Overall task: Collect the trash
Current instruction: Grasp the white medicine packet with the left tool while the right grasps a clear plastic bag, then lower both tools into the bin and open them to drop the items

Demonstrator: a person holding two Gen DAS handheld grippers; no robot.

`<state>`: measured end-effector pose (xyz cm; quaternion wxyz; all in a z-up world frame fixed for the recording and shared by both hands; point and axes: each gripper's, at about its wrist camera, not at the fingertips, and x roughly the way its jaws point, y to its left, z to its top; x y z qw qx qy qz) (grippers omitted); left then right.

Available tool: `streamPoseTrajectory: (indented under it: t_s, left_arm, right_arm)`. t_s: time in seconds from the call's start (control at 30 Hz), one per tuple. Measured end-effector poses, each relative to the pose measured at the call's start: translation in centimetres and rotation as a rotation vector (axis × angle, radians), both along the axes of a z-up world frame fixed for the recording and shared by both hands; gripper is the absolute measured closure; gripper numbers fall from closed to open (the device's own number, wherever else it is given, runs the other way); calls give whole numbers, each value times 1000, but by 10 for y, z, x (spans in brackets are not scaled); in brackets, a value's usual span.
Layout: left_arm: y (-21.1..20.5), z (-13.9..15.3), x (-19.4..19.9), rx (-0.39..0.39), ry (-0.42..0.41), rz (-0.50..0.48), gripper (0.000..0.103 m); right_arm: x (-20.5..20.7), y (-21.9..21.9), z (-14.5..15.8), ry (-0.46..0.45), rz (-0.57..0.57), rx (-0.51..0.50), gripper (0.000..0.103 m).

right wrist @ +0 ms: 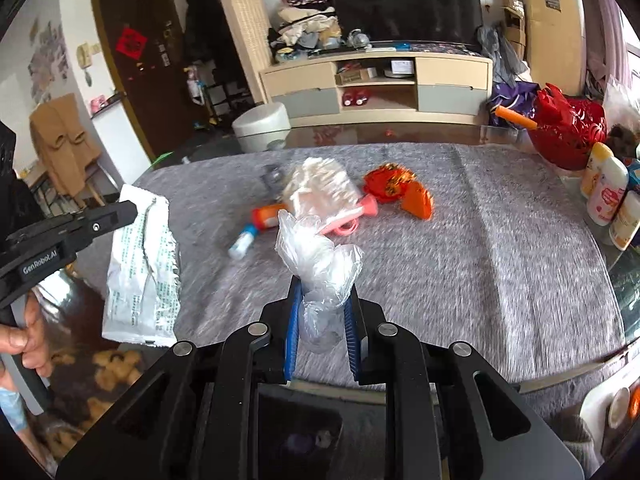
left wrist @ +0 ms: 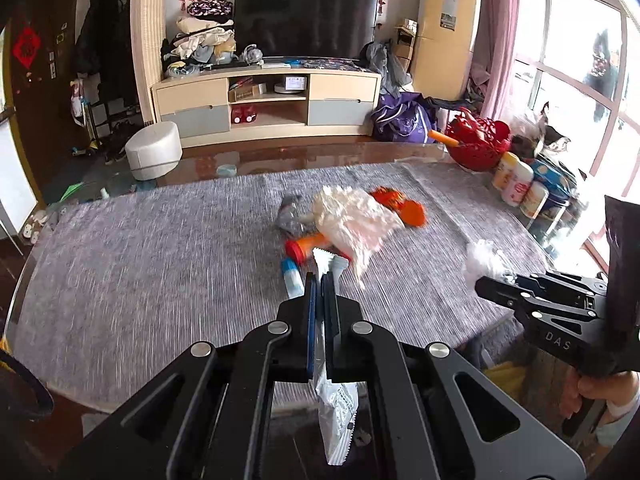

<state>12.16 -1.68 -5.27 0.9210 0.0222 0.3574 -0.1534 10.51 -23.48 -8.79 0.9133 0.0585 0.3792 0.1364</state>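
Observation:
My left gripper (left wrist: 320, 280) is shut on a white snack wrapper (left wrist: 336, 412), held above the near edge of the grey table mat (left wrist: 140, 260); the wrapper also shows in the right wrist view (right wrist: 140, 272). My right gripper (right wrist: 322, 284) is shut on crumpled clear plastic film (right wrist: 320, 256), seen at the right of the left wrist view (left wrist: 484, 260). On the mat ahead lies a pile: a crumpled pale plastic bag (left wrist: 356, 220), an orange tube (left wrist: 308, 246), a small blue-capped bottle (left wrist: 292, 276), red-orange wrappers (left wrist: 404, 204), a grey wrapper (left wrist: 290, 214) and a pink item (right wrist: 356, 214).
A red basket (left wrist: 480, 140) and several white bottles (left wrist: 516, 184) stand at the table's right edge. A TV cabinet (left wrist: 268, 100) and a white stool (left wrist: 154, 150) are beyond the table. The table's glass rim (right wrist: 560, 376) shows near me.

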Motion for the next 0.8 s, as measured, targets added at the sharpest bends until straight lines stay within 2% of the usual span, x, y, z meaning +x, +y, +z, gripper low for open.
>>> streamPoseTrajectory:
  t_s: [0.17,0.4,0.8]
  left_arm:
    - [1,-16,-40,-3,34,-12,101]
    - [5,-56,-79,-12,120,-30,101]
    - [0,-154,-104,-26,322,-53,101]
  right_arm:
    - [-28,11,-12,36,38,1,82]
    - [-57,30,-51,134,87,-3,82]
    - [-69,42,-134,351,111,32,82]
